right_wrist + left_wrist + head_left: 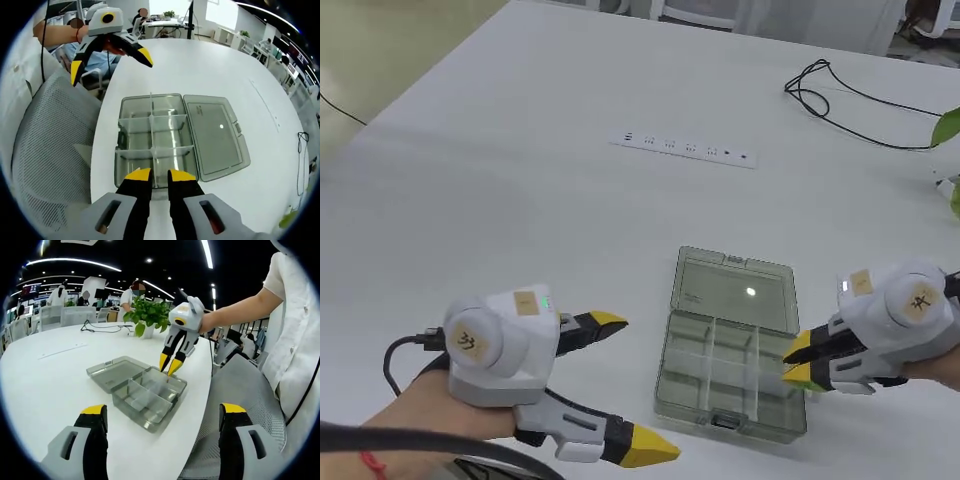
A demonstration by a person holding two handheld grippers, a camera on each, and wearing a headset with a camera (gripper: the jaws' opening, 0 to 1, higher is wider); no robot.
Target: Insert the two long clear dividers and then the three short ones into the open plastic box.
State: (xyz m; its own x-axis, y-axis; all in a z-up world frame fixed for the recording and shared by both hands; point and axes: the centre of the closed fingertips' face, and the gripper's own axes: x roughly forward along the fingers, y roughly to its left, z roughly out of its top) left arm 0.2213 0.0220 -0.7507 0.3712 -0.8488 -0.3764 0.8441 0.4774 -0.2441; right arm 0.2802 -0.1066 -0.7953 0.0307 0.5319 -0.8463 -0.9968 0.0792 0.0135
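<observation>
Left gripper (632,385): nearest, low-left in head view, over bench (520,210) near its front edge. Jaws spread wide, well clear of box.

Right gripper (797,360): at right side of plastic box (720,417), tips just over its rim. Jaws drawn nearly together, narrow slit between. Contact w/ rim cannot be confirmed. Seen from left gripper view as right gripper (169,365), tips pointing down over far side of box (145,415).

Box: open, on bench near front edge, right of centre. Lid (735,290) laid back flat on far side. Right gripper view: box (118,150) directly ahead of own jaws, clear dividers (151,125) standing inside, splitting it into compartments. Approx. one long piece w/ cross pieces; exact count uncertain, plastic being clear.

Beyond: white power strip (685,147) mid-bench, then black cable (830,100) looped at far right, green leaf (948,125) at right edge.
</observation>
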